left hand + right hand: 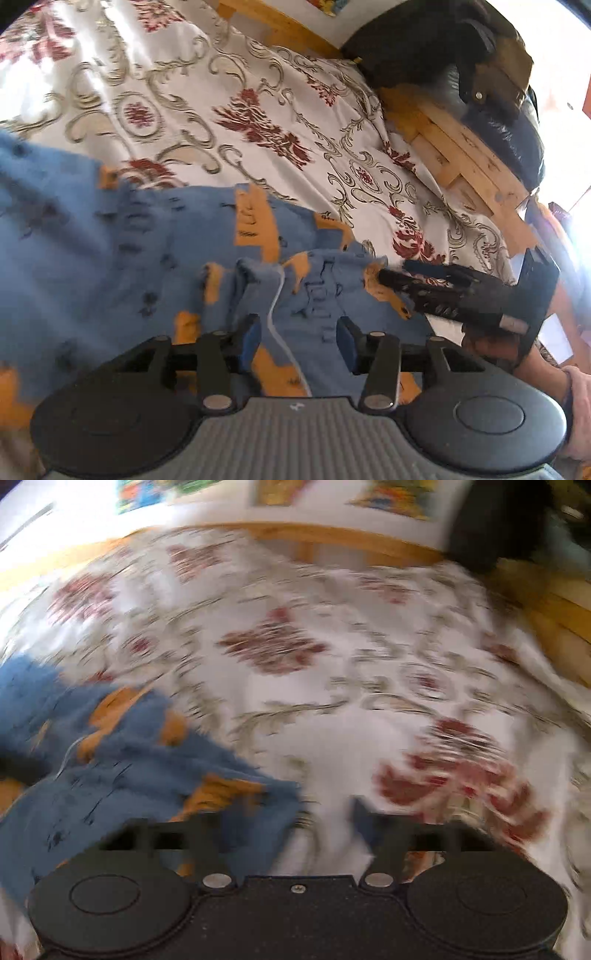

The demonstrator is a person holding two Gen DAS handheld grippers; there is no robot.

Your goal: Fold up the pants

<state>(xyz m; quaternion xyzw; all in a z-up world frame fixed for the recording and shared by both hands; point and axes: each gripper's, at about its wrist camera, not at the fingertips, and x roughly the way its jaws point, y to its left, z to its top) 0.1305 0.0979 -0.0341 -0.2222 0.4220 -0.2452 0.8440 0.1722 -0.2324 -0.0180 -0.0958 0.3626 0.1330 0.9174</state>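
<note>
Pants [122, 251] — blue with orange patches and dark marks — lay spread on bedspread [229, 99], white with red flowers and grey-gold scrolls. Covered the lower left and middle of the left wrist view; thin white drawstring [275, 317] ran down the cloth between the fingers. Left gripper [300, 341] over the pants, blue-padded fingers [251, 343] set apart, cloth visible in the gap, nothing clamped. Right gripper [380, 275] came in from the right in the same view, tips at the orange-patched right edge of the pants; whether closed on that edge could not be told there. Right wrist view heavily blurred — right gripper fingers [364, 819] apart, bare bedspread in the gap, pants edge [258, 794] just beside the left finger. Wooden bed frame [476, 155] beyond the bedspread; dark bag [461, 55] at the far right corner.
</note>
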